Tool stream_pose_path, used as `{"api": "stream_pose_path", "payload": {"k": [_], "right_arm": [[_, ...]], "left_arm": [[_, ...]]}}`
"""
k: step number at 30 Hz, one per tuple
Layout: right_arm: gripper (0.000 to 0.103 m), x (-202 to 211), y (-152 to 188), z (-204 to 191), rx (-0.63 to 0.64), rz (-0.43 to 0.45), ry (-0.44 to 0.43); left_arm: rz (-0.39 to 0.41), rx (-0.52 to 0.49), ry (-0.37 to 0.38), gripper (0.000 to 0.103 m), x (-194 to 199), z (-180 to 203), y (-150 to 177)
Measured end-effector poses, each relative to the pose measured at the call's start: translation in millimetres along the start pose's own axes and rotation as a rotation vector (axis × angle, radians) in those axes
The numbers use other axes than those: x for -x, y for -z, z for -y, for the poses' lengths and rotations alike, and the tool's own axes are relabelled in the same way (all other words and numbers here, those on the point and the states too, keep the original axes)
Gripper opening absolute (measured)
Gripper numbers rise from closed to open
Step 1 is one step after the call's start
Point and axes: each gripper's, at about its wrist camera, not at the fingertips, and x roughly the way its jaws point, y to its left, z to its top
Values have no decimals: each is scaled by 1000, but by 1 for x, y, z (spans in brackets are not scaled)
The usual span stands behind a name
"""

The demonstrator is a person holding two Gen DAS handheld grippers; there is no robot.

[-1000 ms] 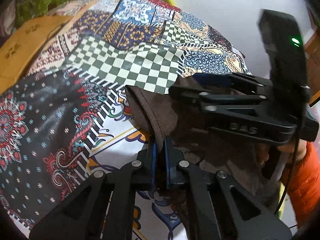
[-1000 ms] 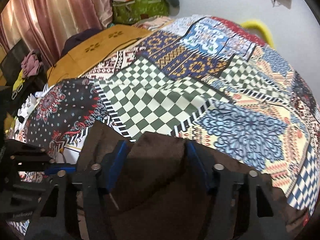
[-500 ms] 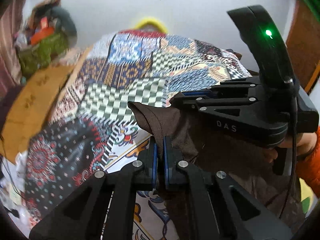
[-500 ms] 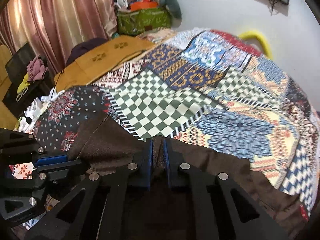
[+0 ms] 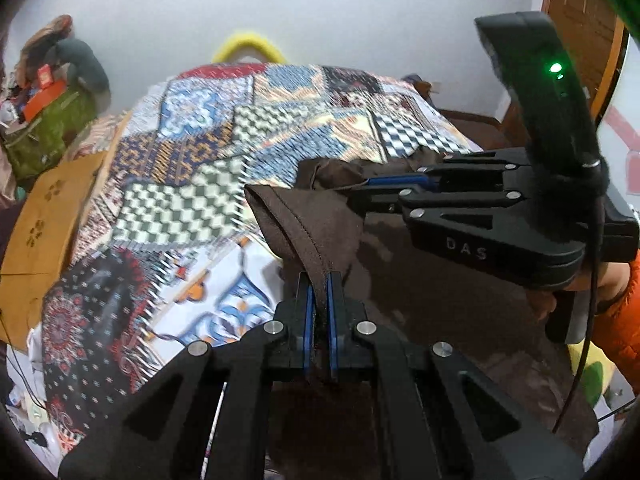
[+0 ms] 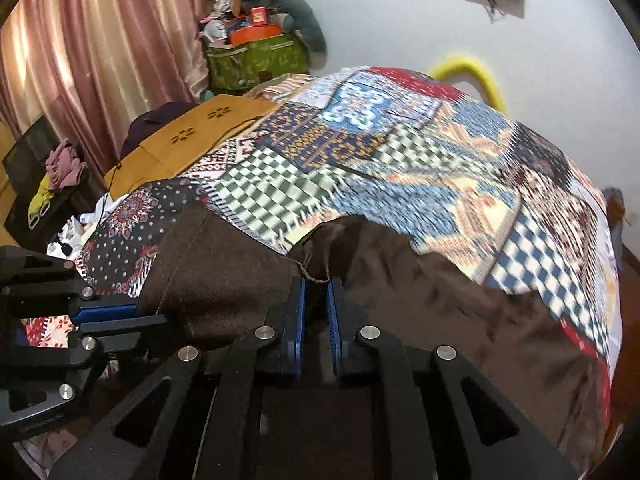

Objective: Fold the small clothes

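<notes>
Both grippers pinch the brown cloth [image 5: 320,224] at its top edge, lifted over the quilt [image 5: 180,200]. Left gripper [image 5: 317,292], lower centre of its view, jaws pressed on a seamed hem; right gripper [image 6: 316,300] likewise clamps an edge with loose thread. We judge this the lift-and-spread step, fold not begun. Next we'd pull the edge taut, lay the cloth flat on the quilt, then fold.
</notes>
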Motion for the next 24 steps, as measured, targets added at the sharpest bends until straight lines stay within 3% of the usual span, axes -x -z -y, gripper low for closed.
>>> {"api": "stream_pose_path", "payload": {"k": [5,9,15,17,19,24], "right_arm": [[10,7,17,7,-34,-28,27],[15,14,27,6,-42,-37,45],[33,35,35,3,-58,0,46],[38,41,35,2,-61,19,49],[43,43,36,0,-62,26,46],[44,23,46,-8,-65,-26,50]], "left_arm": [[-57,-18,20,8,-9,17,9],[-82,-38,31,23,-11,30,16],[-74,-42,29,28,-1,36,20],[-55,-28,20,35,6,30,17],[-23,-14,-11,54,12,22,15],[-31,14,-82,59,4,-4,15]]}}
